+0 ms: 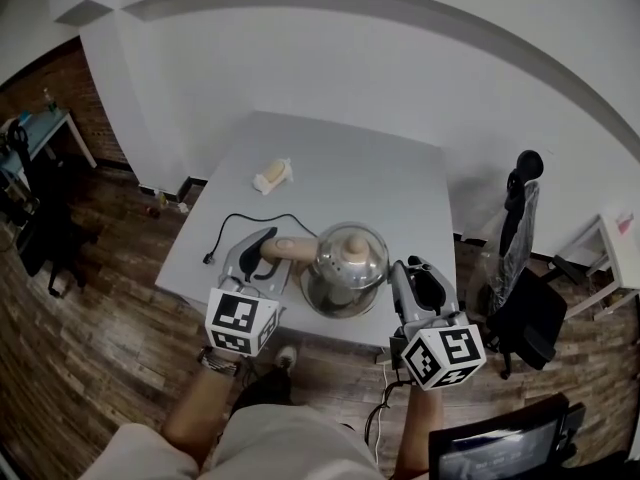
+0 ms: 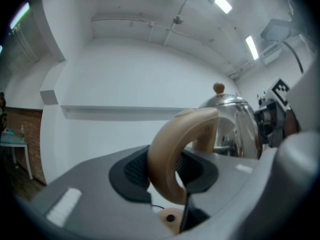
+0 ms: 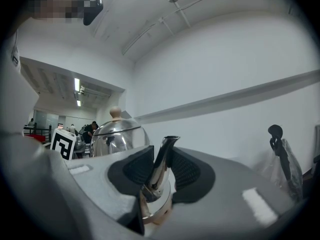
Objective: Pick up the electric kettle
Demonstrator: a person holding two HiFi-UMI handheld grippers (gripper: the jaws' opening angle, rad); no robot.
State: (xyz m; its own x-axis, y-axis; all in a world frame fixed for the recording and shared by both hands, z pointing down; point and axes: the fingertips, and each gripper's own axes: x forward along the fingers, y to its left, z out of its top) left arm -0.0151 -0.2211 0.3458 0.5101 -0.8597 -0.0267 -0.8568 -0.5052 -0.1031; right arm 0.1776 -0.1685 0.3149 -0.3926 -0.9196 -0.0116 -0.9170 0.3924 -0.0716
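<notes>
- The surface (image 1: 350, 168) edge was seen below the left hand-held gripper (image 2: 167, 170), clenched on the tan handle (image 2: 200, 121) of the shiny electric kettle (image 1: 346, 268).
- The spout (image 3: 167, 146) was clenched by the right hand-held gripper (image 3: 162, 169); open surface lay ahead.
</notes>
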